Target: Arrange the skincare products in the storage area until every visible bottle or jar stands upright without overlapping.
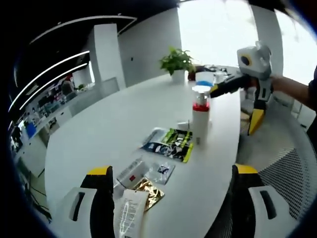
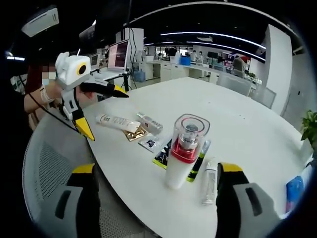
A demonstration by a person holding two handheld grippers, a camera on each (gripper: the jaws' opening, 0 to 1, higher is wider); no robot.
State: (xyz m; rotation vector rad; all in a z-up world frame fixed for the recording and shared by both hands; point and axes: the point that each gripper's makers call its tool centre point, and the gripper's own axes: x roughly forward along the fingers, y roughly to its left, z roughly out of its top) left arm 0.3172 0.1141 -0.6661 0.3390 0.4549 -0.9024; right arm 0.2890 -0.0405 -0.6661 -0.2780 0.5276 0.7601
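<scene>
A white bottle [image 1: 200, 118] with a red collar and clear cap stands upright on the white table [image 1: 99, 129]. At its foot lie a small white tube [image 1: 184, 125] and a green-black packet [image 1: 168, 144]. Nearer me lie a small box [image 1: 130, 172], a sachet [image 1: 161, 171], a gold sachet [image 1: 148, 191] and a long white tube [image 1: 130, 215]. My left gripper [image 1: 171, 198] is open, with the long tube beside its left jaw. In the right gripper view my right gripper [image 2: 161, 198] is open before the bottle [image 2: 182, 153] and small tube [image 2: 209, 186]. The left gripper [image 2: 104, 113] hangs open over the long tube [image 2: 116, 121].
A potted plant [image 1: 177, 62] and a blue item [image 1: 204, 77] stand at the table's far end. A mesh chair [image 2: 44, 163] sits against the table's edge below the grippers. Desks and monitors [image 2: 119, 54] fill the room behind. The right gripper [image 1: 234, 109] is open beside the bottle.
</scene>
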